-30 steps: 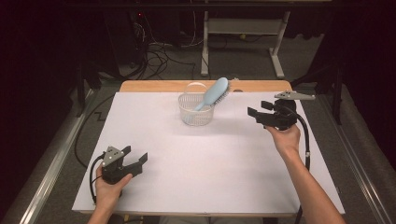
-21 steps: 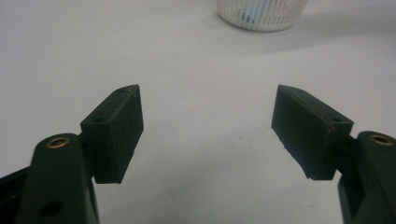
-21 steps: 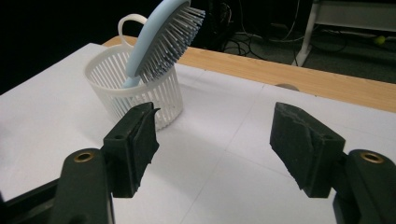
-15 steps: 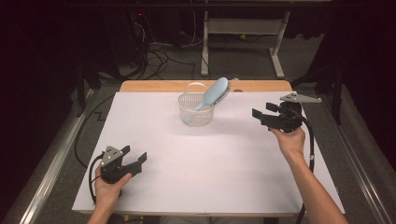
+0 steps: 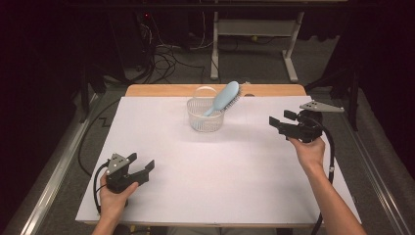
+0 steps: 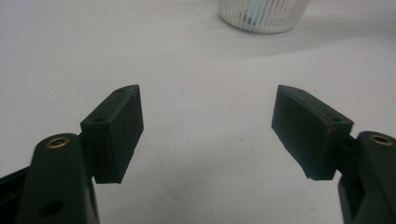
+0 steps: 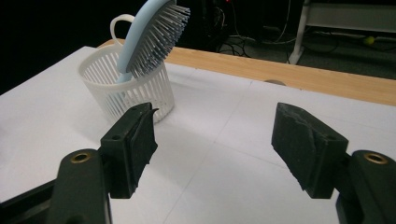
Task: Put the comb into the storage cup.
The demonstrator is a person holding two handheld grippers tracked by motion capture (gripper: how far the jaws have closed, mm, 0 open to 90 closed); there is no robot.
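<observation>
A light blue hairbrush (image 5: 224, 98) (image 7: 148, 35) stands handle-down in a small white slatted basket (image 5: 205, 117) (image 7: 126, 91) at the table's far middle, bristle head leaning out over the rim. My right gripper (image 5: 280, 122) (image 7: 212, 144) is held above the table's right side, pointing left at the basket. Its jaws have just been opening, and nothing is between them. My left gripper (image 5: 139, 165) (image 6: 208, 133) rests low near the front left, open and empty; the basket's base (image 6: 264, 16) lies far ahead of it.
White paper (image 5: 220, 166) covers the table, with a wooden edge (image 5: 166, 90) along the far side. Beyond it are floor cables (image 5: 166, 58) and a white desk frame (image 5: 254, 44). A metal rail (image 5: 54, 181) runs along the left.
My right gripper has drifted slightly to the right, away from the basket, and its jaws stand a little wider. The left gripper, basket and brush have not moved.
</observation>
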